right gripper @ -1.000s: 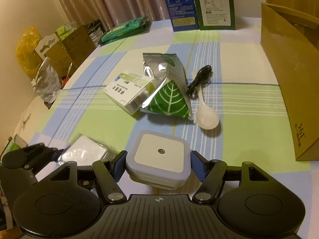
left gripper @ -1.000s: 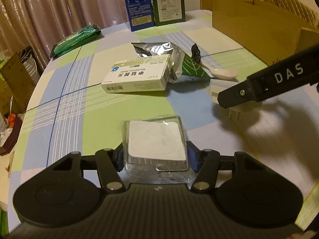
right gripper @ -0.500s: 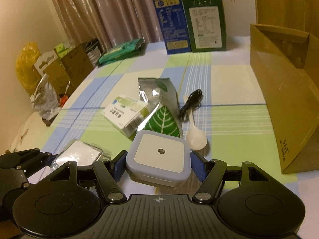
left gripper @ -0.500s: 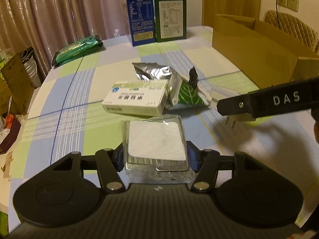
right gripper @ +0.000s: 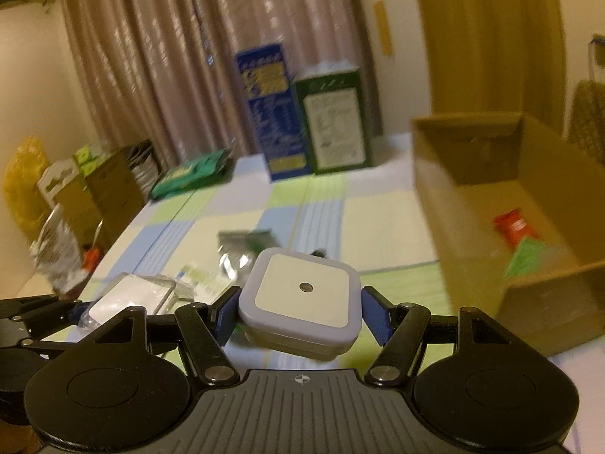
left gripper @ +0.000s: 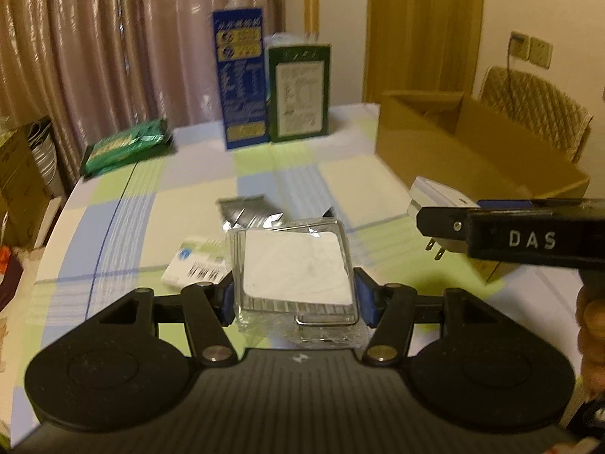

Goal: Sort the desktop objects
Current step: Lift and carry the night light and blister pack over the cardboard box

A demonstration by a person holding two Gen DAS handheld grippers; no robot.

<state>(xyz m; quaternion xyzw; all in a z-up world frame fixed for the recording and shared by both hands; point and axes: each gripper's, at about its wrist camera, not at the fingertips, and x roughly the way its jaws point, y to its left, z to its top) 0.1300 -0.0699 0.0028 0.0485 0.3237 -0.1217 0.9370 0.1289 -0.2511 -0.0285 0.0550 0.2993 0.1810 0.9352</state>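
My left gripper point(left gripper: 293, 297) is shut on a clear plastic case with a white pad inside point(left gripper: 295, 265), held above the checked tablecloth. My right gripper point(right gripper: 298, 316) is shut on a square white plug-in night light point(right gripper: 302, 299), also held in the air. In the left wrist view the right gripper point(left gripper: 446, 223) reaches in from the right with the night light point(left gripper: 435, 196) and its plug prongs showing. The right wrist view shows the left gripper point(right gripper: 72, 308) at lower left holding the clear case point(right gripper: 132, 297). An open cardboard box point(right gripper: 529, 295) stands to the right.
On the table lie a white medicine box point(left gripper: 196, 261), a silver foil pouch point(left gripper: 245, 215), and a green packet point(left gripper: 124, 145) at far left. A blue carton point(left gripper: 242, 79) and a green carton point(left gripper: 298, 92) stand at the back. Red and green items point(right gripper: 520, 234) lie inside the cardboard box.
Both grippers have risen with their loads and tilted up, so the table objects sit lower in view and the cardboard box's inside now shows.
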